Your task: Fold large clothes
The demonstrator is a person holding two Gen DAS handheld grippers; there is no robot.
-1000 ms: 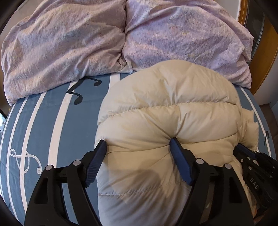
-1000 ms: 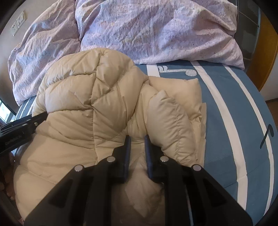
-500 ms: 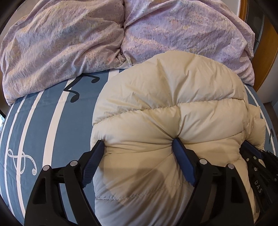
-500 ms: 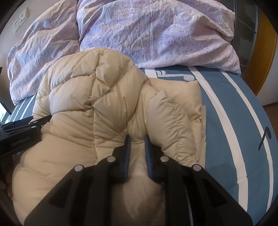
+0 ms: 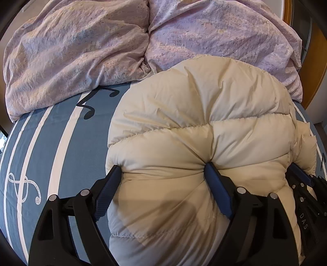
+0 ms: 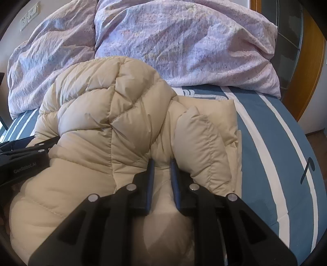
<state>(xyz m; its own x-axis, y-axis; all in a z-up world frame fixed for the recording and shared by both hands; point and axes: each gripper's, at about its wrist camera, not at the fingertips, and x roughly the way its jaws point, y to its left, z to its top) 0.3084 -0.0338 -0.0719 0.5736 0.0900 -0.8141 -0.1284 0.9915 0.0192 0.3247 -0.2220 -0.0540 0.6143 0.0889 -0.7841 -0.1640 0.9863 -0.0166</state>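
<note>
A cream puffy down jacket (image 5: pixel 204 114) lies bunched on the blue striped bed sheet (image 5: pixel 40 143). My left gripper (image 5: pixel 161 168) straddles a thick wad of the jacket's near left edge. Its jaws are opening, and both blue pads still dent the padding. My right gripper (image 6: pixel 162 161) is shut on a thin fold of the jacket (image 6: pixel 106 114) at its near right side, beside a folded sleeve (image 6: pixel 200 143). Each gripper shows at the edge of the other's view: the right gripper (image 5: pixel 302 180) and the left gripper (image 6: pixel 26 151).
A crumpled lilac duvet (image 5: pixel 81 51) is heaped across the head of the bed, just behind the jacket. Bare sheet (image 6: pixel 265 143) lies to the right of the jacket. A wooden door frame (image 6: pixel 312 61) stands far right, and a wall socket (image 6: pixel 29 17) is top left.
The left jaws have spread a little wider around the wad. The jacket's bulk fills more of the left view. The right gripper keeps its grip with almost no shift.
</note>
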